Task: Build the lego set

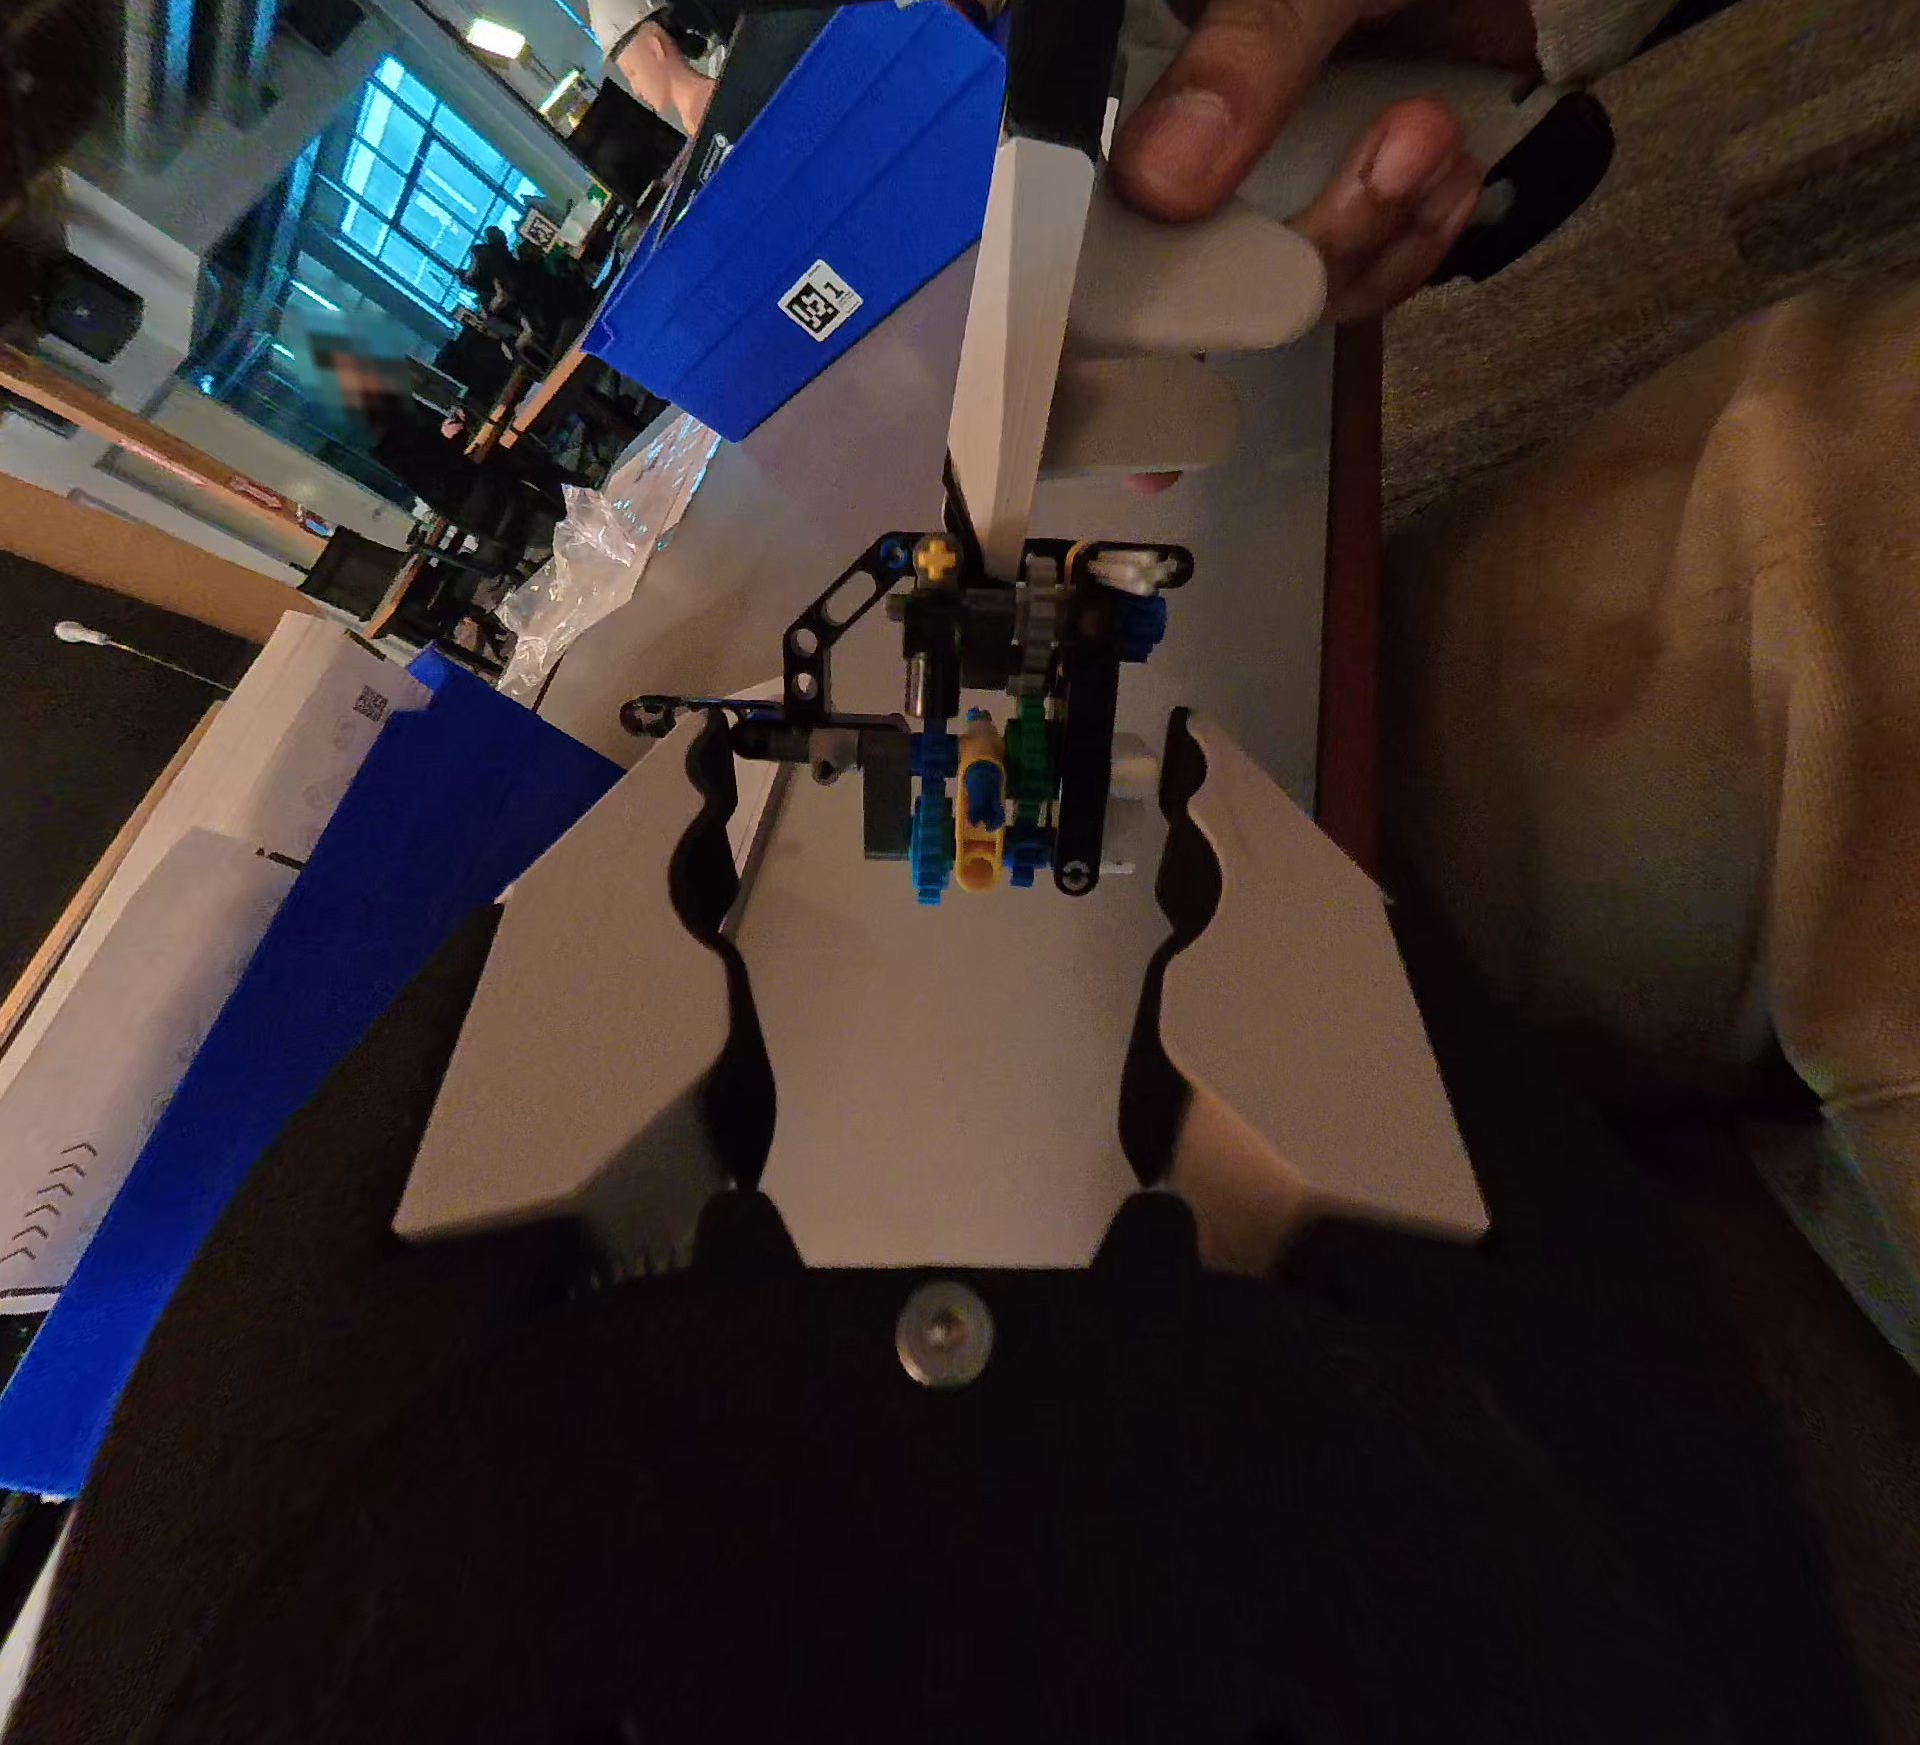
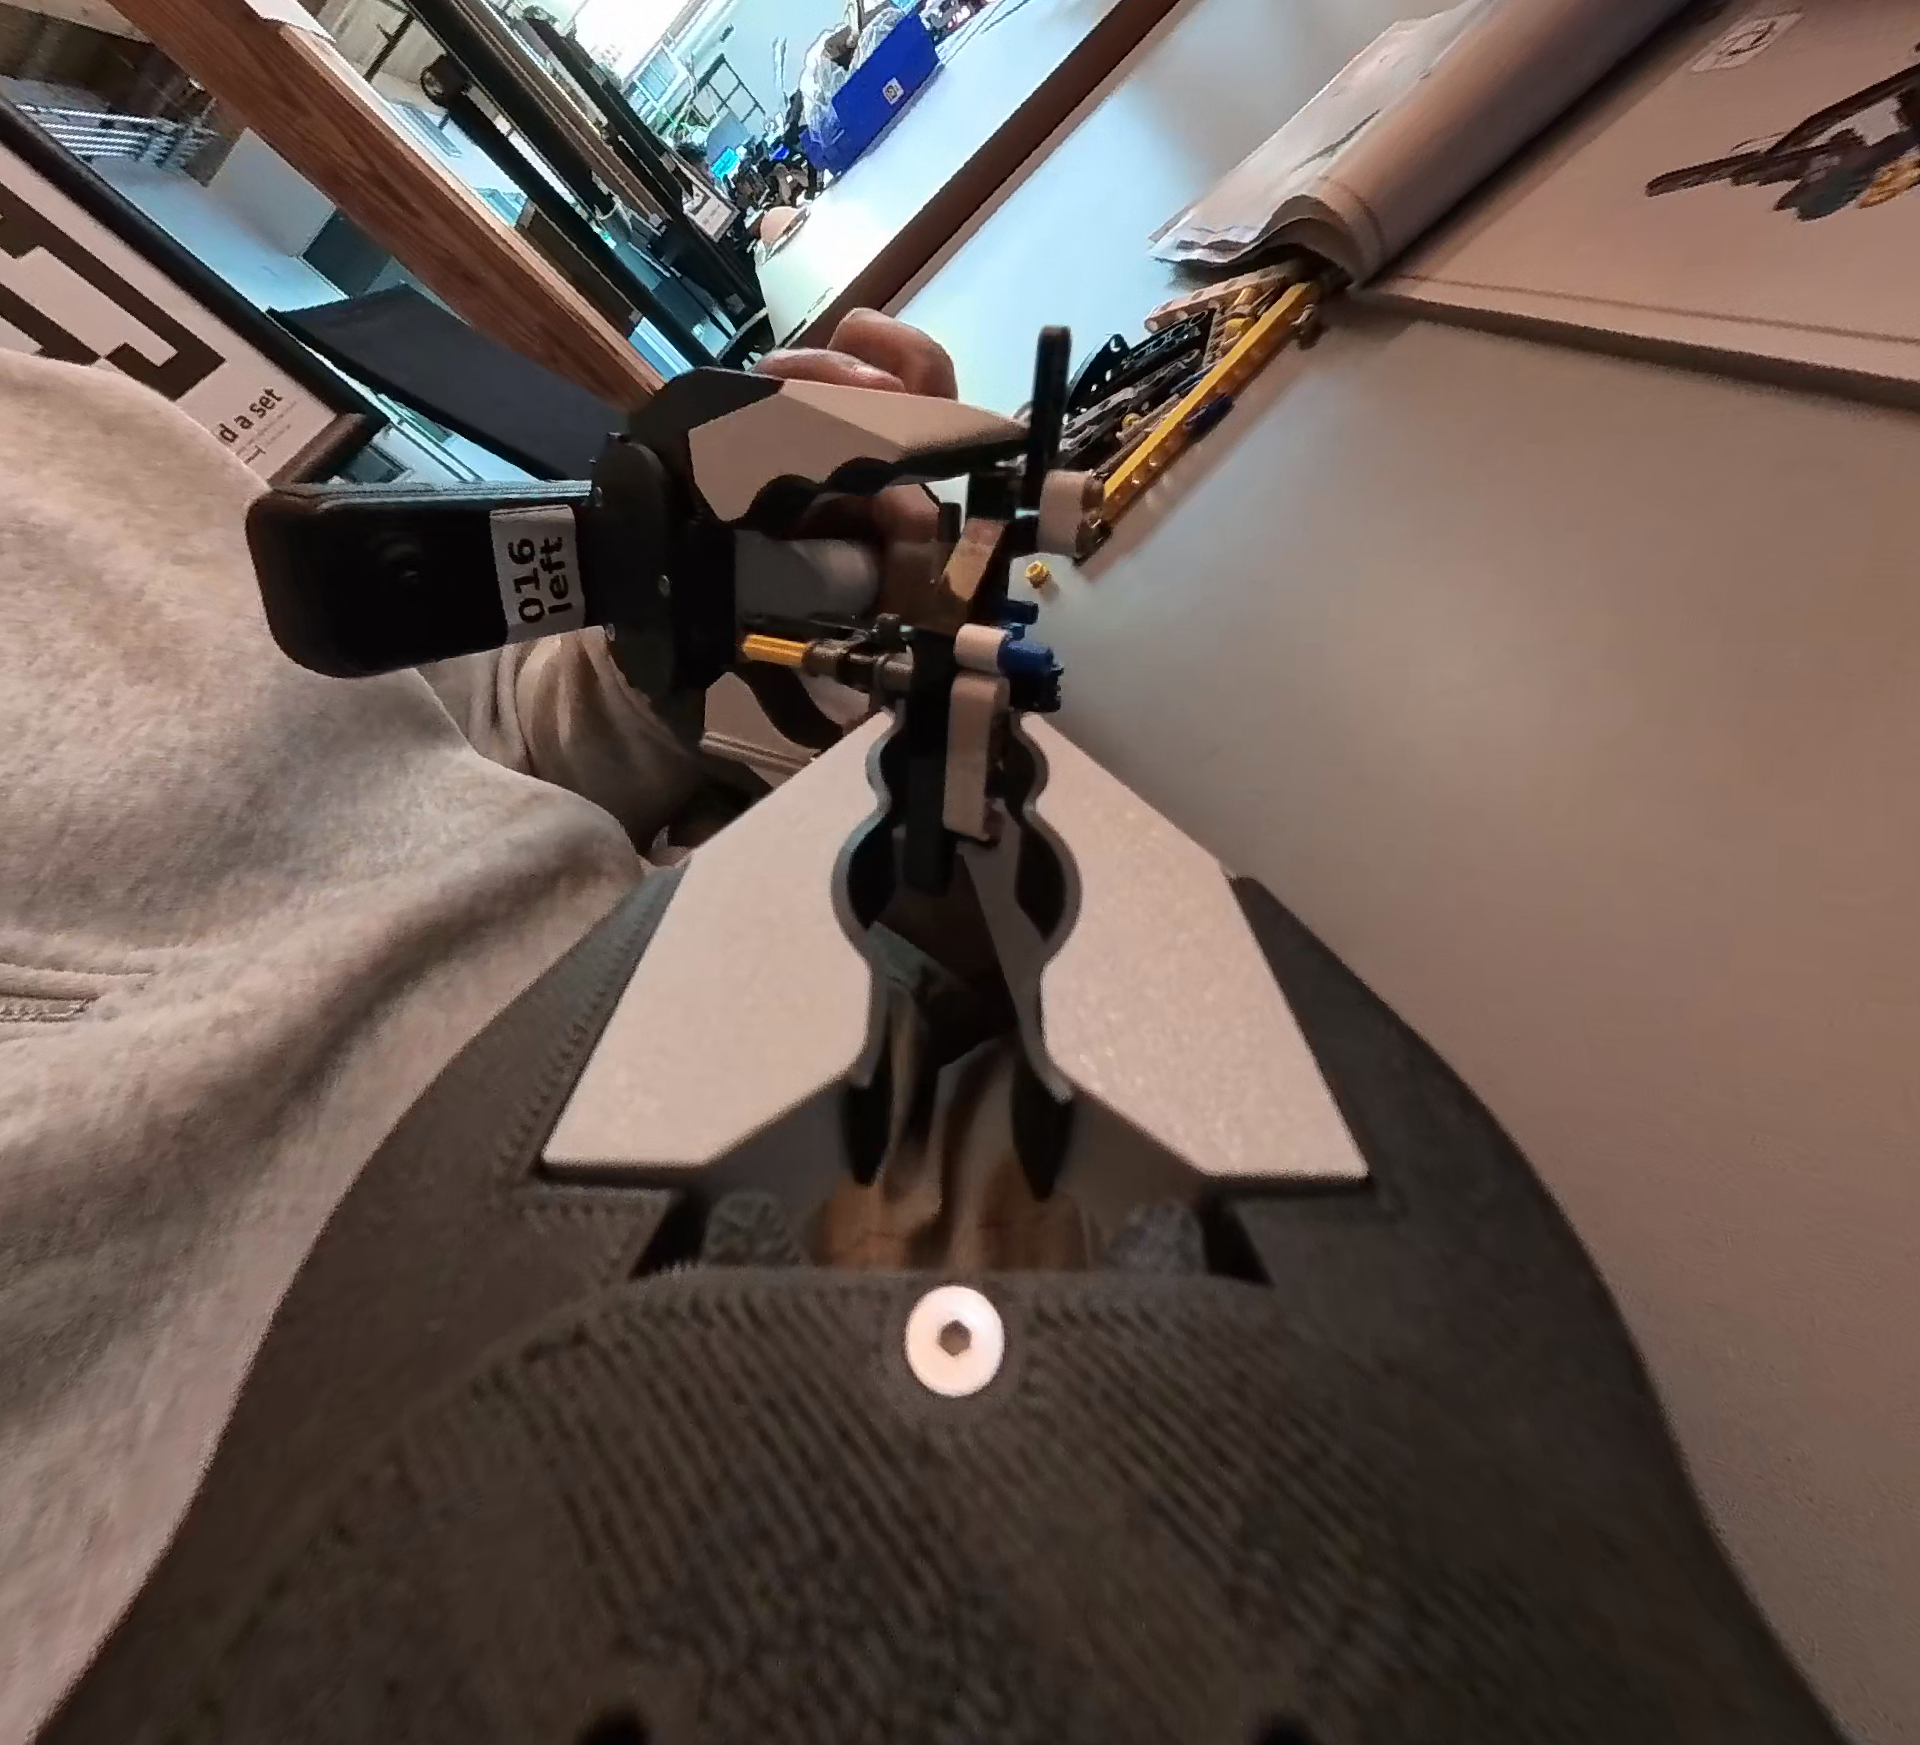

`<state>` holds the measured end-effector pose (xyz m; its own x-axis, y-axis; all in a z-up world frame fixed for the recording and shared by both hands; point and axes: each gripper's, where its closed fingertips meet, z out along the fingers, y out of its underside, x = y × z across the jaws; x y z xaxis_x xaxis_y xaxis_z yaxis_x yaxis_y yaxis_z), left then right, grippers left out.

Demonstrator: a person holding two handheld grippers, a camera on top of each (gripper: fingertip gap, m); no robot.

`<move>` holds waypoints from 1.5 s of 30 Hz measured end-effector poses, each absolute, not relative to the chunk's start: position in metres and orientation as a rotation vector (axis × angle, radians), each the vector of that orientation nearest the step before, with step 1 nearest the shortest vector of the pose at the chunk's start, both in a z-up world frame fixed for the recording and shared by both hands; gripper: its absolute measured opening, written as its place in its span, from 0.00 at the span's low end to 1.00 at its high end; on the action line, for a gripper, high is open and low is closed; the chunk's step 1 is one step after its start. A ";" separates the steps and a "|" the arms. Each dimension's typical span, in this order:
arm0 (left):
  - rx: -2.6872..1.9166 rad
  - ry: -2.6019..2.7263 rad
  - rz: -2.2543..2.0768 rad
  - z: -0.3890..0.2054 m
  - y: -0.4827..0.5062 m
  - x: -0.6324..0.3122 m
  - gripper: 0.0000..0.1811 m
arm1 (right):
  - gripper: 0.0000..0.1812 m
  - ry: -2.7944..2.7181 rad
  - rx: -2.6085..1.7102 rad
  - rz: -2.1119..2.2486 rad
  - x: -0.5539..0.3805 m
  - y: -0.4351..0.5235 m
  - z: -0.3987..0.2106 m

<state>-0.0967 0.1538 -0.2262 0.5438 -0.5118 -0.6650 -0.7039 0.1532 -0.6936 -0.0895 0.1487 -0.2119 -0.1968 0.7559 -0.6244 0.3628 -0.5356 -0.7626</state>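
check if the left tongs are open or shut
Open. In the left wrist view the left tongs stand wide apart on either side of the lego assembly, with gaps showing.

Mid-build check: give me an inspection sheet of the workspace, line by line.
Surface: pale grey table, wood-edged.
Job's things: lego assembly with gears and black beams, held off the table; loose lego parts; open instruction booklet.
Clutter: blue bins; clear plastic bag.
Grippers: right gripper shut on the lego assembly; left gripper open around it, fingers apart.
Cables: nothing seen.
Surroundings: workshop benches, windows, person's grey sleeve.
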 end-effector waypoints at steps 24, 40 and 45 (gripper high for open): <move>-1.500 1.023 0.328 -0.225 0.169 -0.110 0.43 | 0.39 -1.177 -1.694 1.831 -0.091 0.158 -0.194; -1.486 0.822 0.516 -0.209 0.185 -0.137 0.43 | 0.54 -1.287 -1.685 1.419 -0.107 0.148 -0.200; -1.431 0.822 0.528 -0.204 0.183 -0.132 0.43 | 0.53 -1.302 -1.694 1.426 -0.111 0.140 -0.202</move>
<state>-0.1321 0.1826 -0.2042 0.6311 -0.1541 -0.7602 -0.7555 0.0999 -0.6475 -0.1113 0.1403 -0.2018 -0.0399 0.9160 -0.3991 0.3147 -0.3676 -0.8751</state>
